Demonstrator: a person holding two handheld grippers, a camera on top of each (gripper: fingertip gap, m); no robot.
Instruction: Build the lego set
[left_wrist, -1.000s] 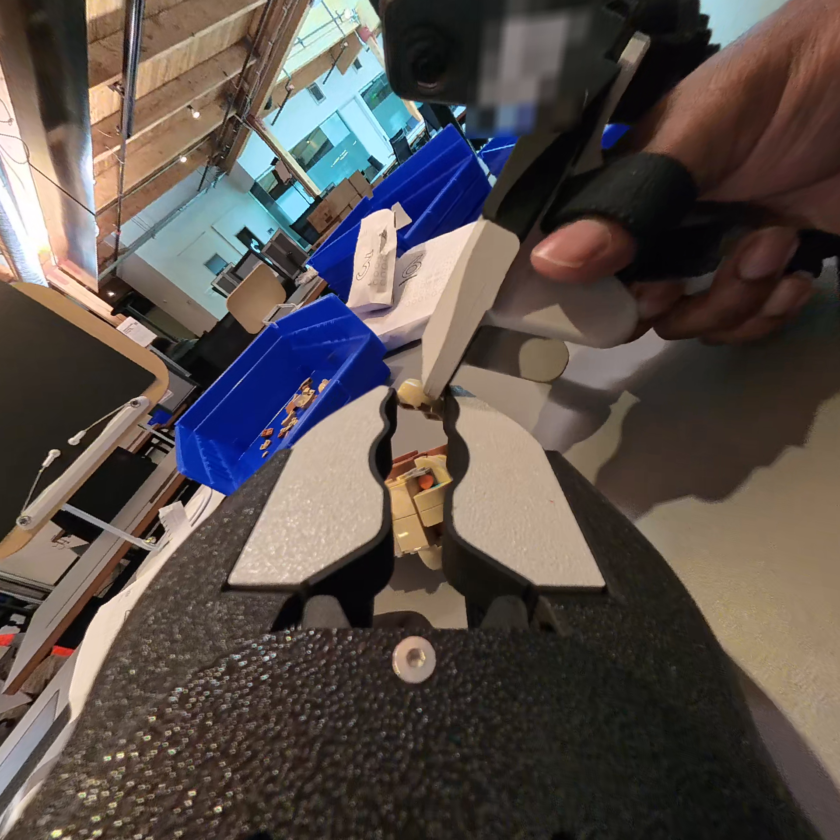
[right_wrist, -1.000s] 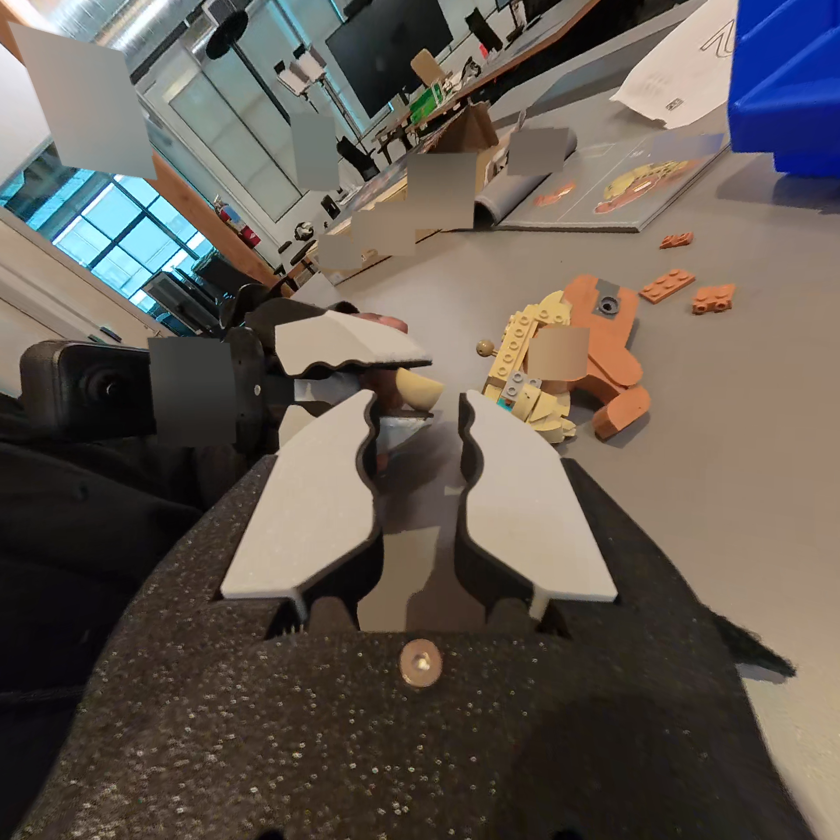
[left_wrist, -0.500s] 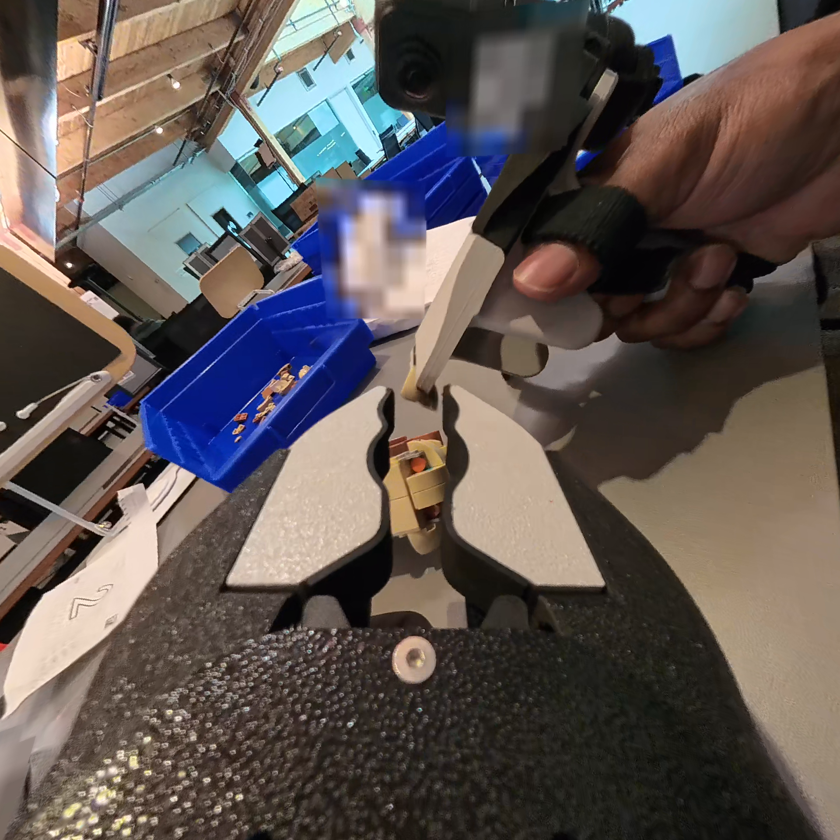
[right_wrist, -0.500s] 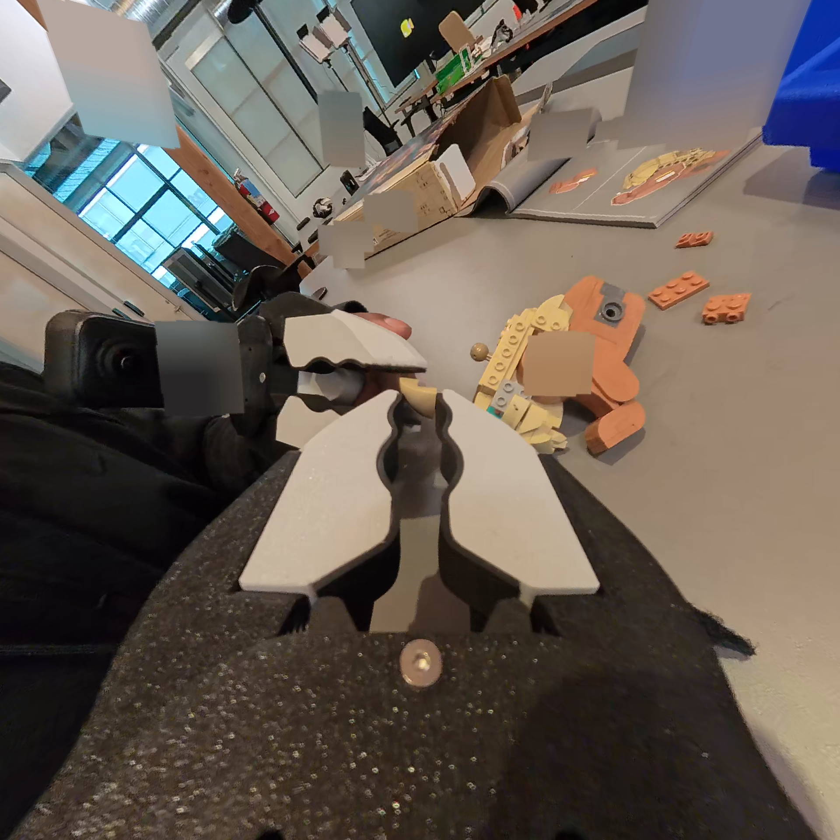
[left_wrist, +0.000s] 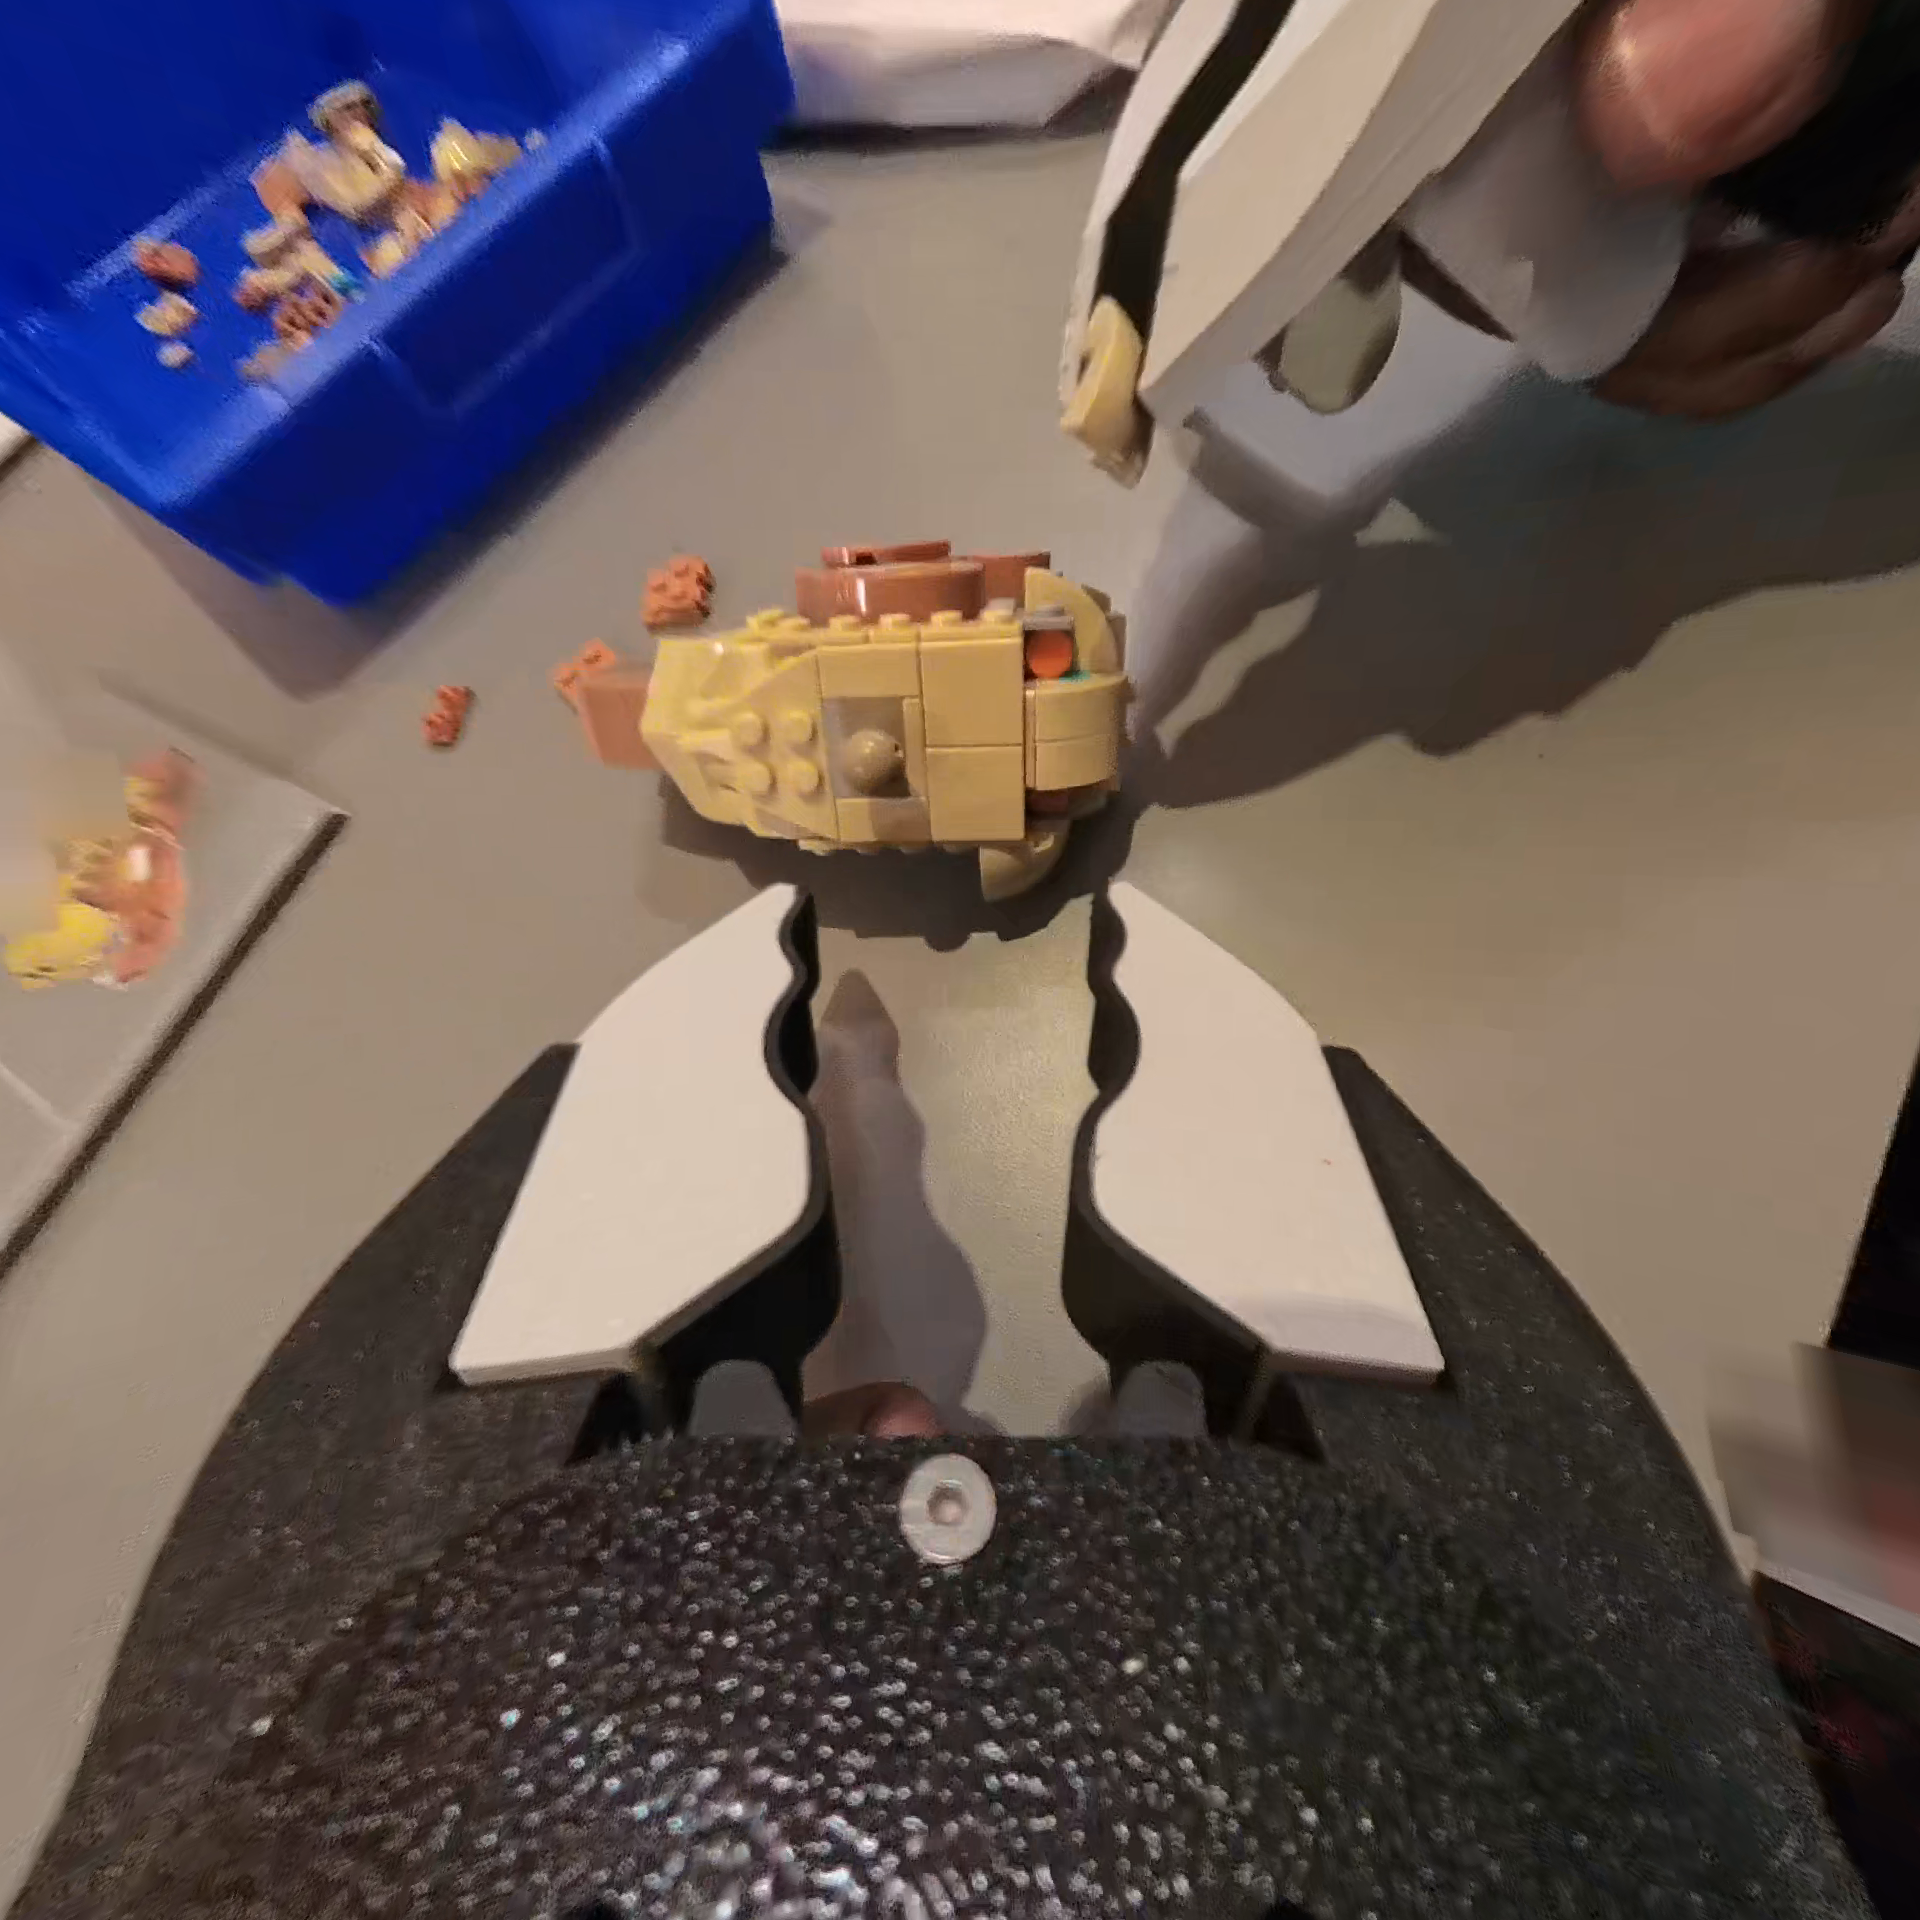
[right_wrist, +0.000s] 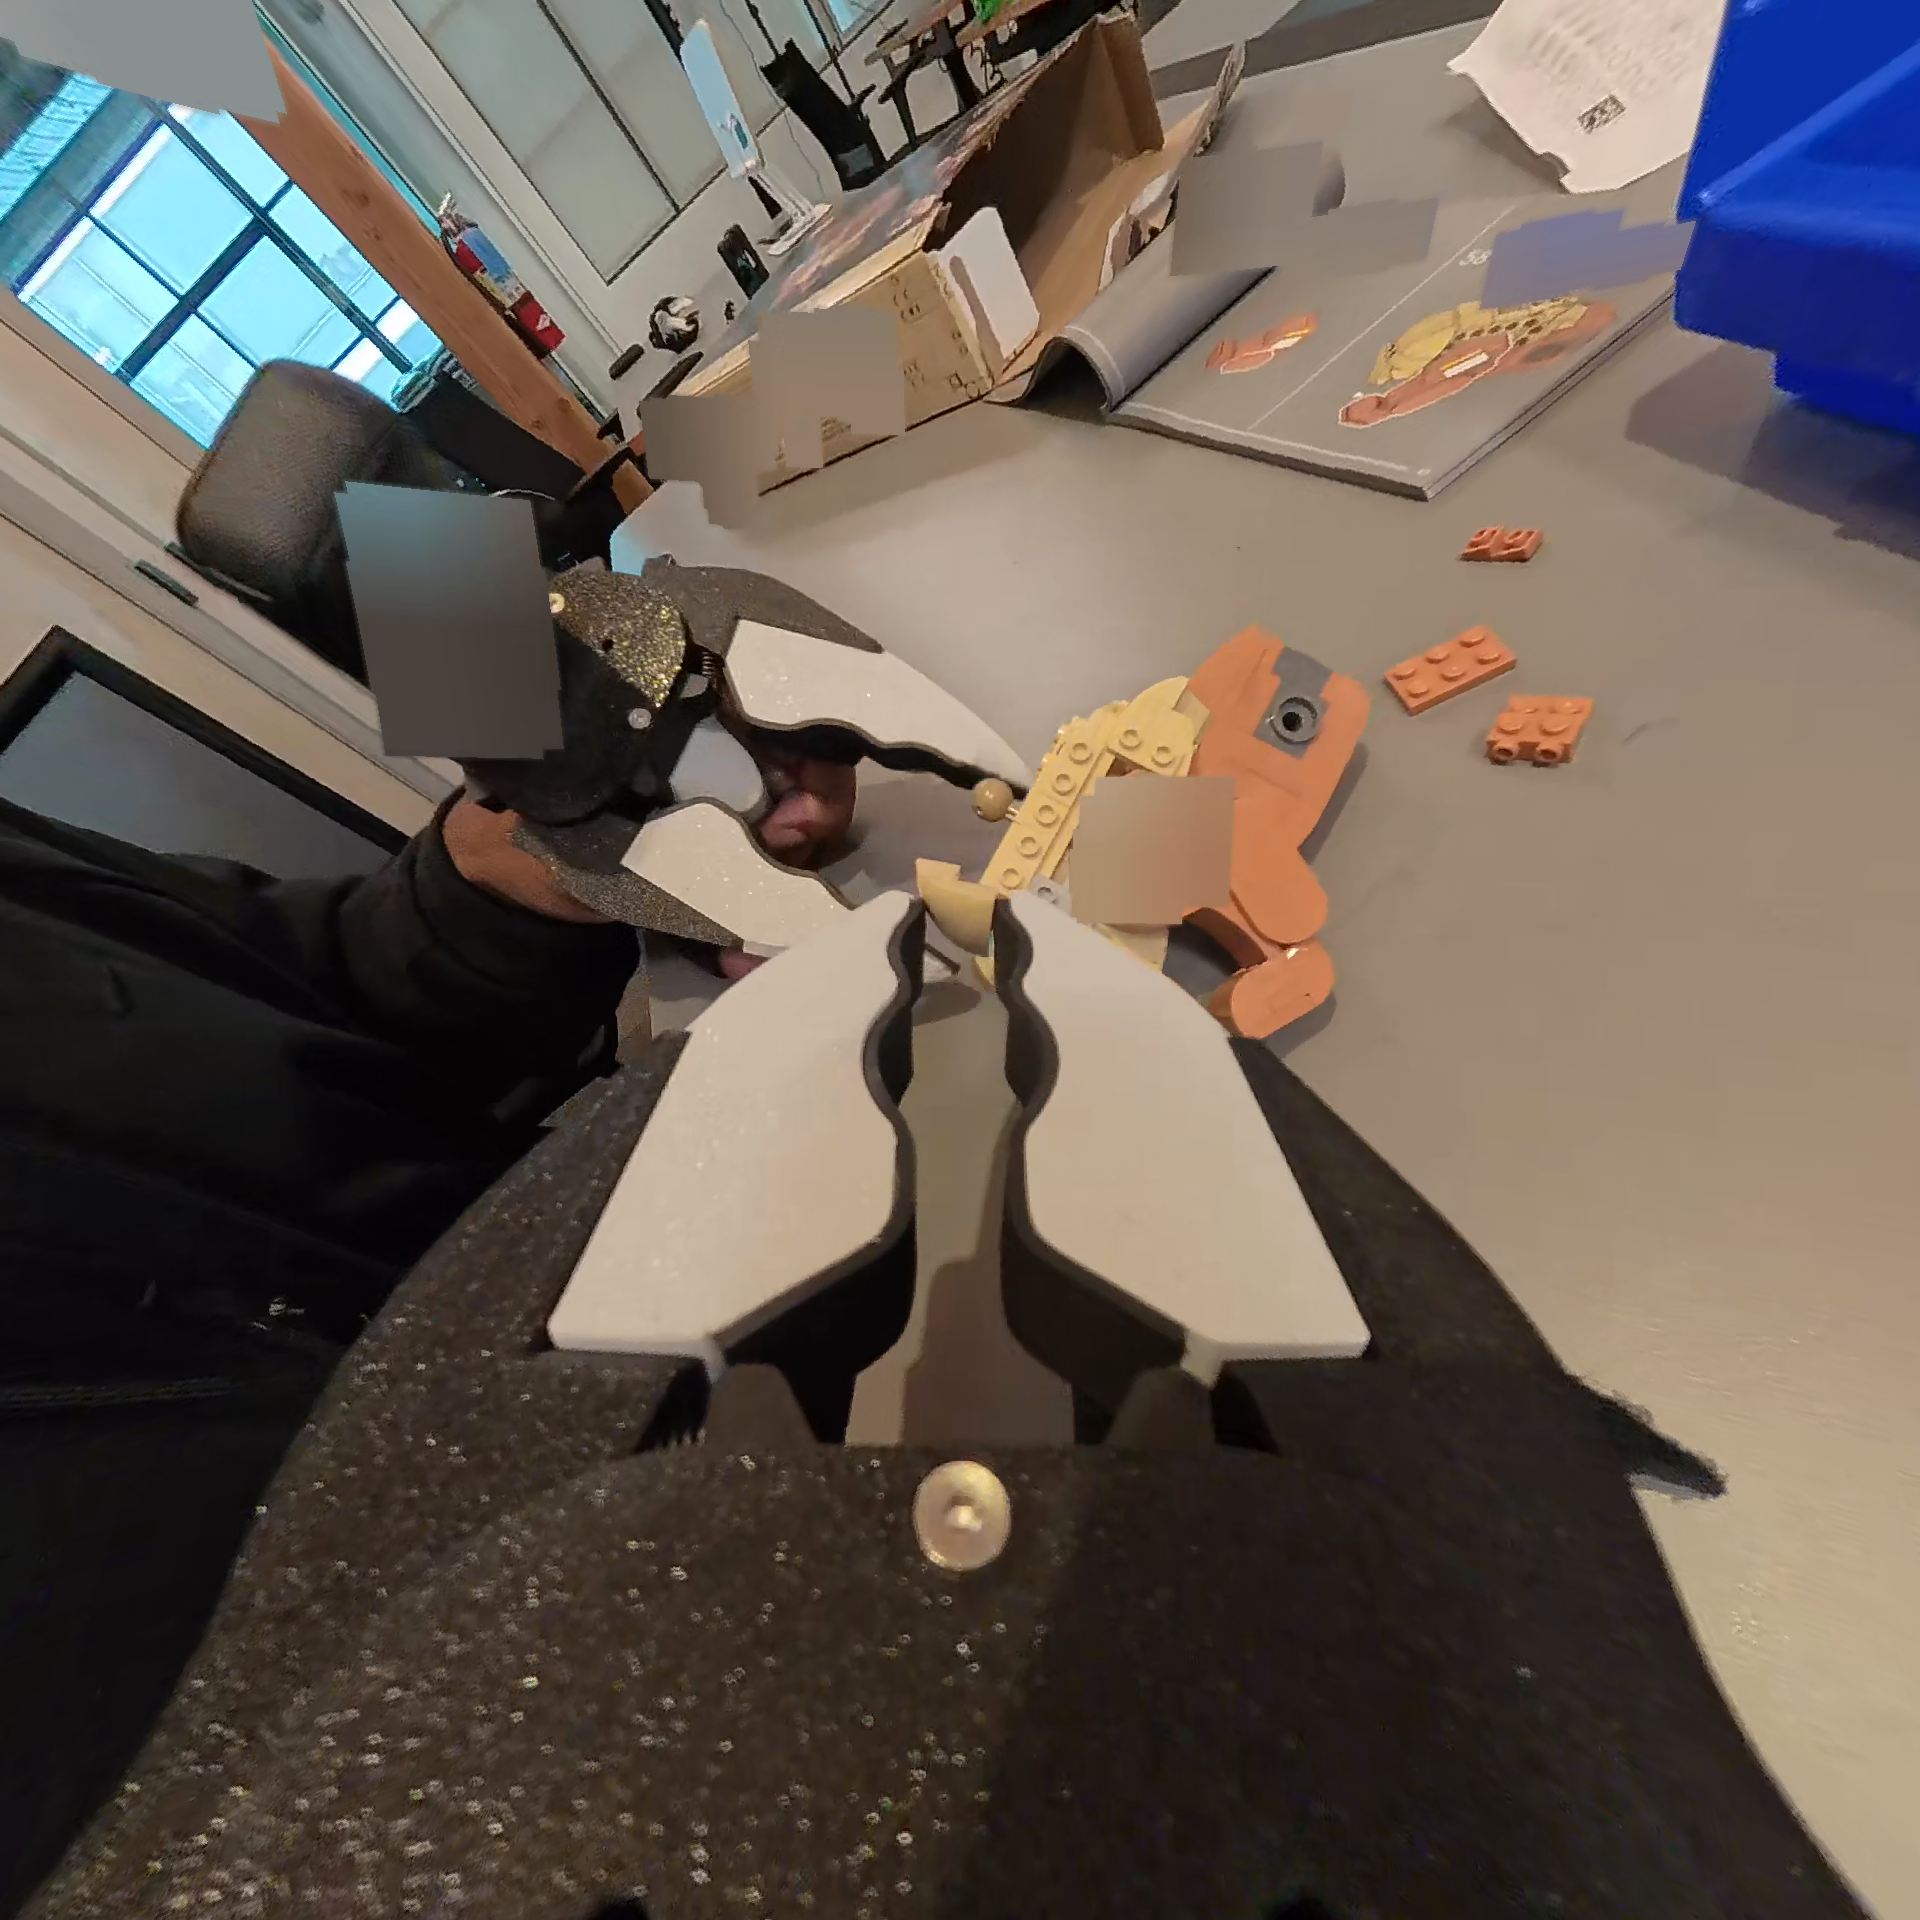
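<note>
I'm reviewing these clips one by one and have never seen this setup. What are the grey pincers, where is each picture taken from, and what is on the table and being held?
There is no robot arm here. A person holds a two-finger gripper in each hand, and each carries a camera looking forward along its fingers.

The left wrist view shows the left gripper open and empty, just short of the half-built model of tan and brown bricks lying on the grey table.

The right wrist view shows the right gripper shut on a small tan curved piece close beside that model.

Also on the table are loose orange bricks, an open instruction booklet and a blue bin of parts.
</note>
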